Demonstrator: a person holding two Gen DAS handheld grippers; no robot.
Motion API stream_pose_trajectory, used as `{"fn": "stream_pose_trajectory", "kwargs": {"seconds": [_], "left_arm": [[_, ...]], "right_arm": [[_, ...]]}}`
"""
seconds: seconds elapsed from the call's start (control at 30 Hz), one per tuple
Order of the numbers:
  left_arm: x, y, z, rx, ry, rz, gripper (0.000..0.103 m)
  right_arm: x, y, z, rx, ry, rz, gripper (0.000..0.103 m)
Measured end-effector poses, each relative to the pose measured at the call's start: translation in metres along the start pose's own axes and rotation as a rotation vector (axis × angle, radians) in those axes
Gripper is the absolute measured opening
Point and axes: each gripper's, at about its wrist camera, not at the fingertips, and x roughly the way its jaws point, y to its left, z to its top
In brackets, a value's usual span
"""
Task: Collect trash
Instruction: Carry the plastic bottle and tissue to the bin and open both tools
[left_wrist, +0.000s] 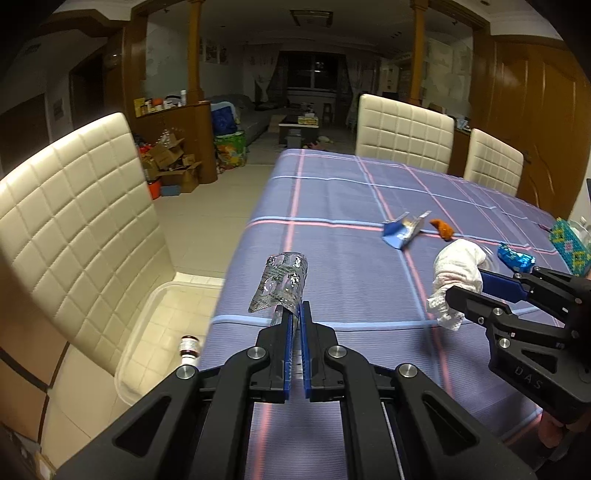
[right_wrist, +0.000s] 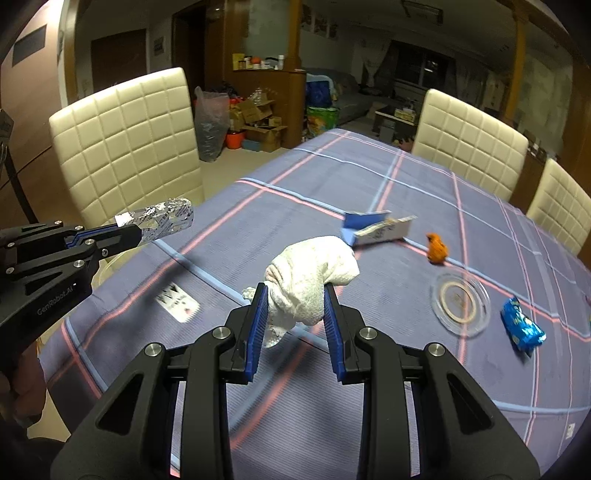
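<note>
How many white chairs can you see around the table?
3. One chair stands at the left side of the table; two more stand along the far right side. Others may be hidden behind the cameras.

A plaid-clothed table (right_wrist: 332, 192) carries a blue carton (right_wrist: 369, 227), orange scrap (right_wrist: 437, 249), glass dish (right_wrist: 460, 304), blue wrapper (right_wrist: 522, 328).

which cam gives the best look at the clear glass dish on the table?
Right wrist. The glass dish shows whole there, lying flat on the tablecloth between the orange scrap and the blue wrapper. In the left wrist view only a faint sliver of its rim shows behind the tissue wad held by the right gripper.
</note>
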Motion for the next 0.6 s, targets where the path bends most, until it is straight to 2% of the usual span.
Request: {"fn": "stream_pose_trajectory", "kwargs": {"seconds": [0.23,0.6], "left_arm": [[-0.002,0.036,-0.003,-0.045,-0.014,0.060,0.004],[0.012,0.090,-0.006,-0.132,0.022,0.116,0.005]], "right_arm": [[0.010,0.033,0.011,-0.067,-0.003,0.017,0.031],[0.029,0.066,0.022,-0.115,0.020,0.049,0.031]]}}
